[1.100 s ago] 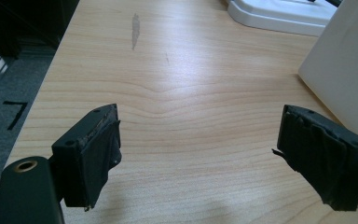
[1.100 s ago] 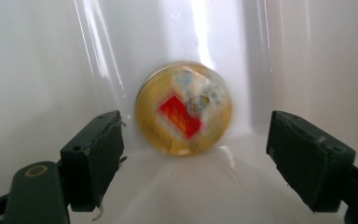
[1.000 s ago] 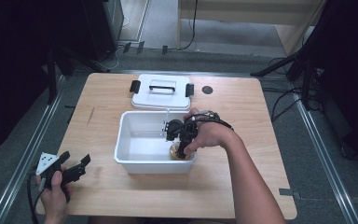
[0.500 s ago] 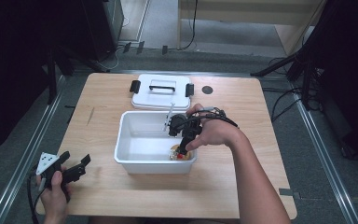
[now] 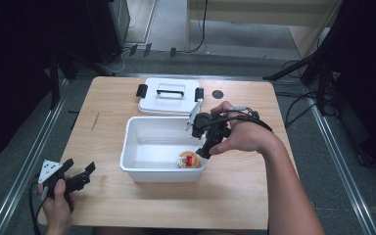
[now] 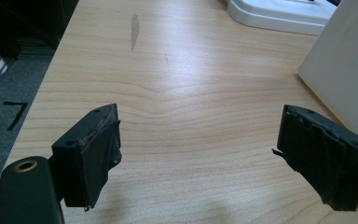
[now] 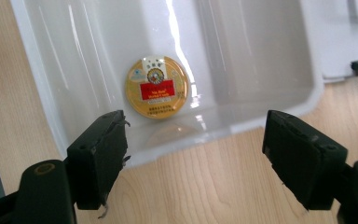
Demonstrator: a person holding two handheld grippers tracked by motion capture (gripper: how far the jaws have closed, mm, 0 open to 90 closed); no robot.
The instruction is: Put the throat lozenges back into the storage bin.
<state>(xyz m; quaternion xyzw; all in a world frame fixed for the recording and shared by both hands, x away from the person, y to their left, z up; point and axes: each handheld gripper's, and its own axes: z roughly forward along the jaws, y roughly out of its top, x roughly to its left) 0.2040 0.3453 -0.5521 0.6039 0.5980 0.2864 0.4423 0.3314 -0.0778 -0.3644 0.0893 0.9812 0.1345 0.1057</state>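
Down at the near right corner of the white rectangular plastic tub (image 5: 142, 147) lies a small round gold tin (image 7: 158, 87) with a red label across its lid, flat on the floor of the tub and close against the near wall. It is shallow and disc-shaped, shiny, with printed artwork above the red band; to my eye it looks smooth and hard and would be awkward to pinch from above.

Just above it the right gripper (image 7: 193, 163) hangs over the tub's rim, its jaws apart with nothing between them; they have just been closing a little, on nothing. The left gripper (image 6: 198, 154) rests at the near left corner of the pale wooden table (image 5: 107, 200), jaws wide apart and empty, well away from the tub.

What worries me: if the tin is to come out again, it sits so near the wall that one jaw could jam against the plastic and skid the tin along the floor instead of gripping it. A downward push could also shove or tip the light tub, since no hand steadies it. If the next job is fitting the white lid with the black latches (image 5: 169, 95), which lies beyond the tub, a one-handed lift could let it tilt and knock the rim.
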